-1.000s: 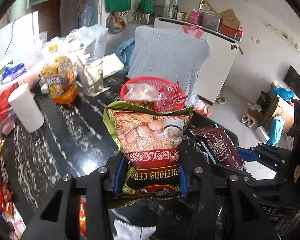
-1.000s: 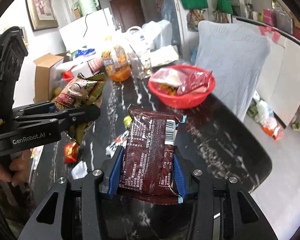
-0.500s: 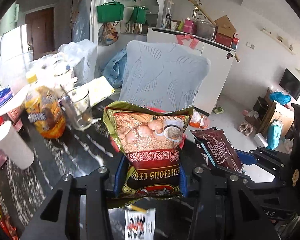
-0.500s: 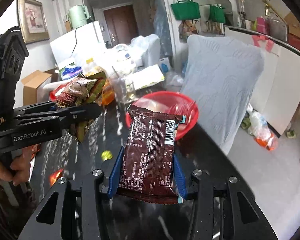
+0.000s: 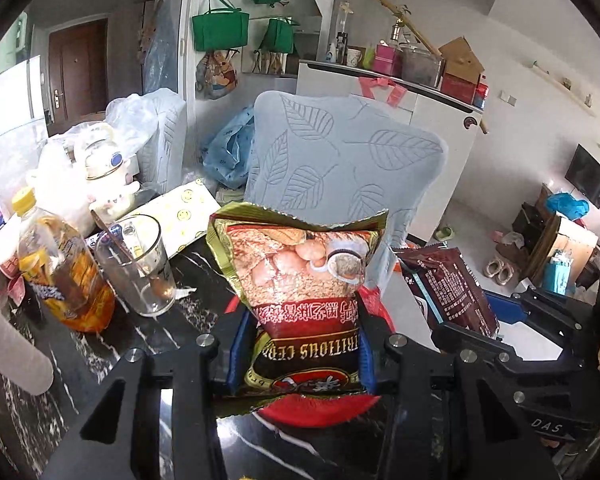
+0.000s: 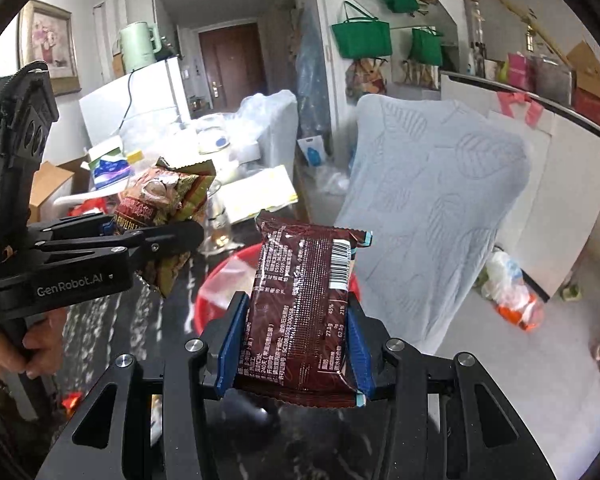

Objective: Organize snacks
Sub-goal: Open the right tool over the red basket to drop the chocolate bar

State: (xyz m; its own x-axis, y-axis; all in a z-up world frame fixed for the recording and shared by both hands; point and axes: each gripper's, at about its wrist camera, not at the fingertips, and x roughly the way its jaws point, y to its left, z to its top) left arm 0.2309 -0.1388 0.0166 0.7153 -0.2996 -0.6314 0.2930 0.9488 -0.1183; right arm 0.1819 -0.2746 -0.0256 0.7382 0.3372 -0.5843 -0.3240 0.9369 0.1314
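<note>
My left gripper (image 5: 300, 356) is shut on a gold-and-red cereal packet (image 5: 300, 280) and holds it upright over the red plastic basket (image 5: 320, 412), which is mostly hidden behind it. My right gripper (image 6: 294, 344) is shut on a dark brown snack packet (image 6: 300, 304) and holds it over the same red basket (image 6: 216, 280). The brown packet (image 5: 448, 284) shows at the right of the left wrist view. The cereal packet (image 6: 160, 208) and the left gripper (image 6: 156, 240) show at the left of the right wrist view.
On the black marble table (image 5: 72, 360) stand an orange drink bottle (image 5: 64, 276), a glass with a spoon (image 5: 140, 268) and a white paper cup (image 5: 8, 348). A chair with a pale blue leaf-pattern cover (image 5: 340, 160) stands behind the basket.
Both grippers have moved forward with their packets, from over the table to over the red basket. The basket has passed under and behind the packets. Both grips are unchanged.
</note>
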